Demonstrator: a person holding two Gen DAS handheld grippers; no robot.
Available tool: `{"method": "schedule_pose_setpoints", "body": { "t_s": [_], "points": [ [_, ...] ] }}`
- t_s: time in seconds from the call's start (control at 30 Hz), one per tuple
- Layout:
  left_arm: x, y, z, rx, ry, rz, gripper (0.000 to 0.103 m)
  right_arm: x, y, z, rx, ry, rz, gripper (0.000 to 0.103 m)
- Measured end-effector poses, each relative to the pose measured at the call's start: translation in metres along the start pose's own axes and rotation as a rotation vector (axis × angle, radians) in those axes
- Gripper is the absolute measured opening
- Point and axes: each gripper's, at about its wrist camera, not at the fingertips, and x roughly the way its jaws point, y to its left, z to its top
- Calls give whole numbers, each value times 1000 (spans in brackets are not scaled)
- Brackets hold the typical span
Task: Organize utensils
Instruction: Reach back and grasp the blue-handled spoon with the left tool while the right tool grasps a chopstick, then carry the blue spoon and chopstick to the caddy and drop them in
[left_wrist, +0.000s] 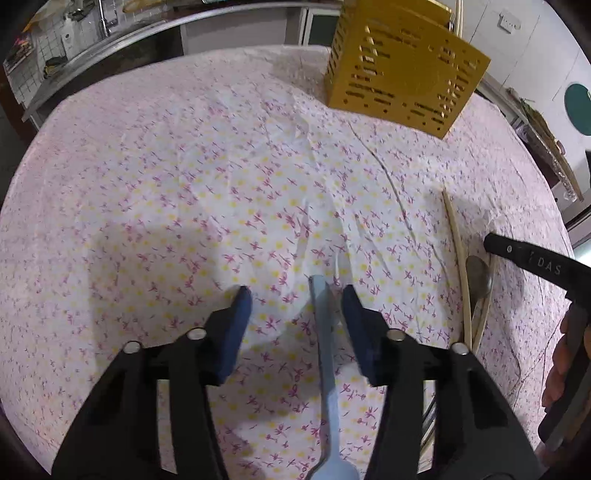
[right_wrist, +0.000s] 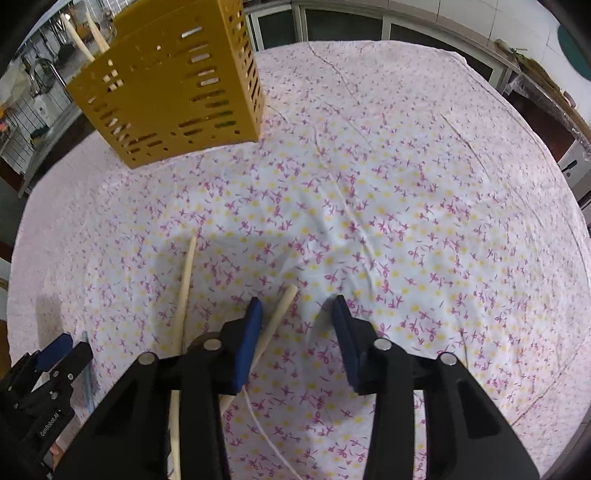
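left gripper (left_wrist: 295, 299) half apart, astride the blue fork handle (left_wrist: 327, 347), lengthwise mid-frame; right gripper (right_wrist: 295, 310) likewise over a chopstick (right_wrist: 275, 321).

Blue utensil's (left_wrist: 327, 369) head cut off

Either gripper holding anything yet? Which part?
Nothing held. Left gripper straddles the pale blue flat utensil handle; right gripper straddles a cream chopstick, fingers not pressing.

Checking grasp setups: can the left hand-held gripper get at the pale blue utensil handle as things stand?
Probably yes. The left hand-held gripper already straddles the blue utensil handle, which lies flat on the floral tablecloth nearer one pad; nothing blocks closing.
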Motion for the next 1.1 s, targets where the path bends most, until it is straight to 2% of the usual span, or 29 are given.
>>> {"method": "schedule_pose_setpoints", "body": {
  "t_s": [0.1,0.17,0.23,0.3,0.43,0.5,0.7,0.87,1.1],
  "points": [
    [3,-3,3,7,3,9,44,-1,2,2,1,14,3,33],
    [4,-4,4,7,8,17,41,-2,5,3,-8,17,14,22],
    [5,-6,6,15,11,27,34,-2,7,5,-25,12,16,17],
    [7,-8,8,26,10,37,26,-3,6,5,-23,2,33,16],
    [7,-8,7,42,2,48,12,-6,-4,4,-1,-17,88,6],
    [6,-5,9,25,4,35,9,-10,-9,4,13,-31,111,6],
    [-4,4,8,-14,-13,-4,7,-34,-19,2,12,-117,167,6],
    [-24,5,7,-22,-63,-23,7,-65,-22,-2,-6,-249,190,6],
    [-54,10,9,-30,-126,-74,6,-90,-34,1,-13,-350,214,6]
  ]
}}
